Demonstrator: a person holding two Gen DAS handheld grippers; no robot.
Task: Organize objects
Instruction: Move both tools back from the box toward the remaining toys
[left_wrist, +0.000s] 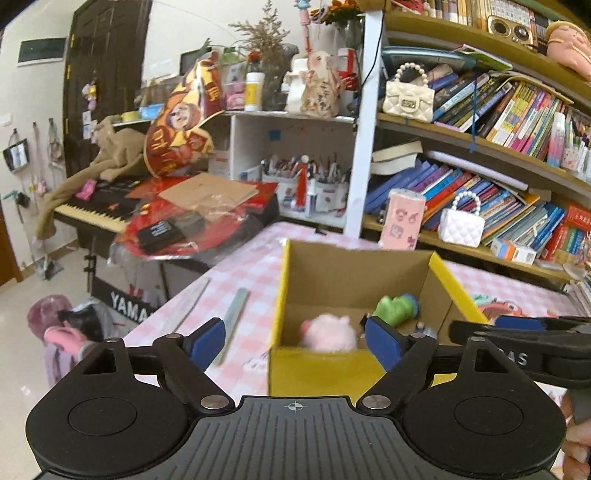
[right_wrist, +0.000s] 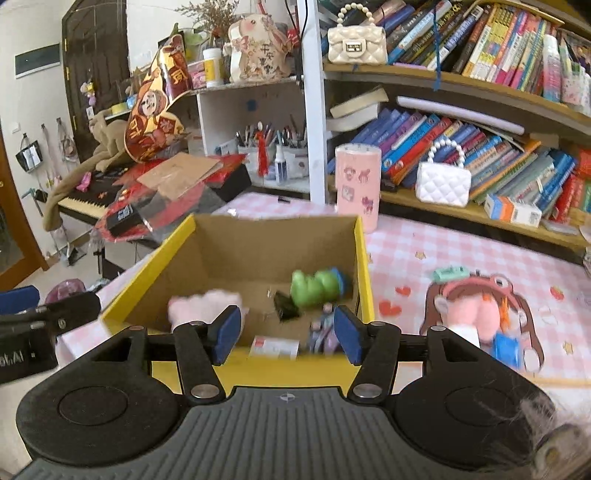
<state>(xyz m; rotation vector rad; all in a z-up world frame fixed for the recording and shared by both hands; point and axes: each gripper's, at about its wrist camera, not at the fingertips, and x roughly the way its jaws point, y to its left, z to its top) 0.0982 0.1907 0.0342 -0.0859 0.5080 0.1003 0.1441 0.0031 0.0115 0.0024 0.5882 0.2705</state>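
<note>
Both tongs, the left gripper (left_wrist: 295, 341) and the right gripper (right_wrist: 286, 334), are held released with nothing between them, above the near wall of the yellow box (right_wrist: 258, 369), where a pink plush (right_wrist: 203, 306) and green toy (right_wrist: 317, 286) are seen on its floor.

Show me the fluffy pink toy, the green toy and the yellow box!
fluffy pink toy (left_wrist: 327, 330), left wrist view, its furry middle.
green toy (right_wrist: 314, 288), right wrist view, its body.
yellow box (right_wrist: 364, 266), right wrist view, right rim.
</note>
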